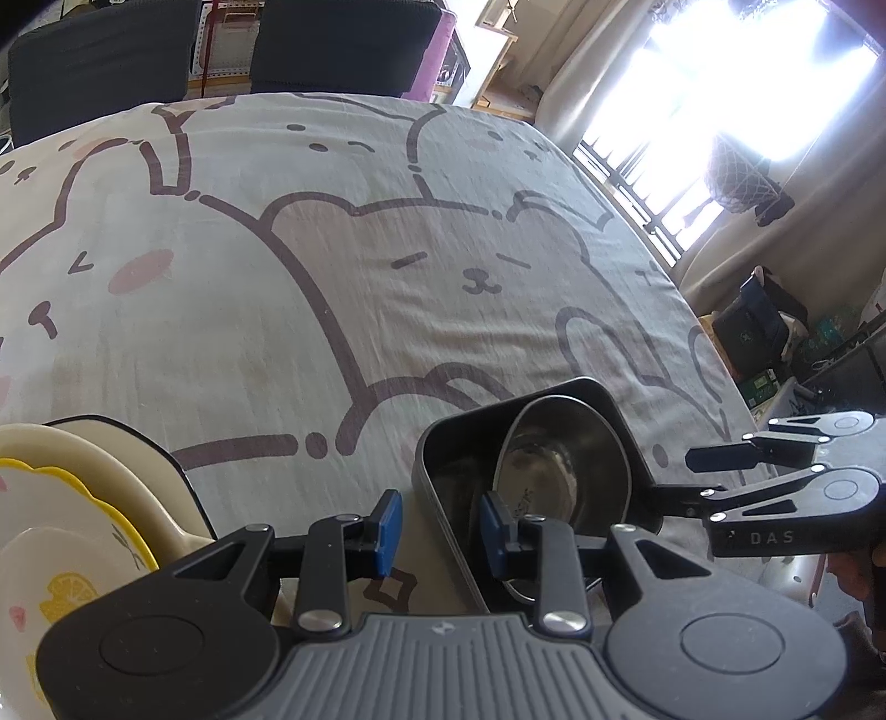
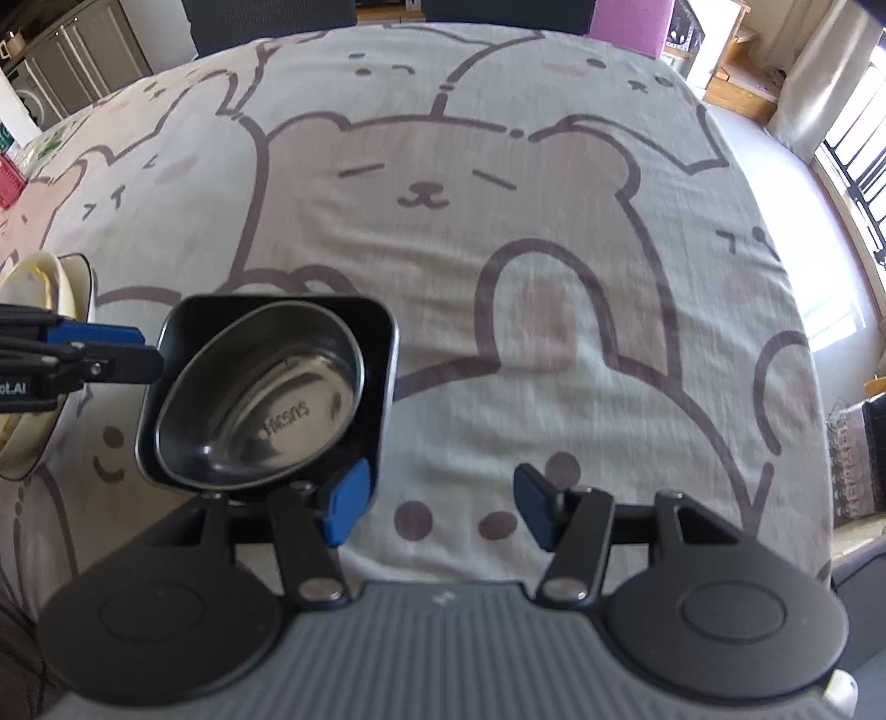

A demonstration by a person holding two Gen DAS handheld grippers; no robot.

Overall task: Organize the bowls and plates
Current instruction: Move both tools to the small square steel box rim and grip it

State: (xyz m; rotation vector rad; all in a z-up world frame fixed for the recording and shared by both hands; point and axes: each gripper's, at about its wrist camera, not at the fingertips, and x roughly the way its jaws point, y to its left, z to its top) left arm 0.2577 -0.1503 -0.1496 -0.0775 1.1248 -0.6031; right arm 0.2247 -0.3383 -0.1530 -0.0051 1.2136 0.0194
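A steel bowl [image 1: 559, 465] [image 2: 266, 393] leans tilted inside a square black dish [image 1: 443, 471] [image 2: 382, 332] on the table. My left gripper [image 1: 443, 526] is open, its fingers straddling the dish's near rim, one pad outside and one inside. My right gripper [image 2: 432, 504] is open and empty beside the dish's other edge; it also shows in the left wrist view [image 1: 698, 476]. A stack of cream plates with a yellow-edged lemon plate [image 1: 61, 548] on top sits at the left, also in the right wrist view [image 2: 39, 277].
The table carries a cartoon bear cloth [image 1: 387, 249] [image 2: 554, 277]. Dark chairs [image 1: 332, 44] stand at the far edge. A bright window and boxes [image 1: 758, 321] are to the right, past the table edge.
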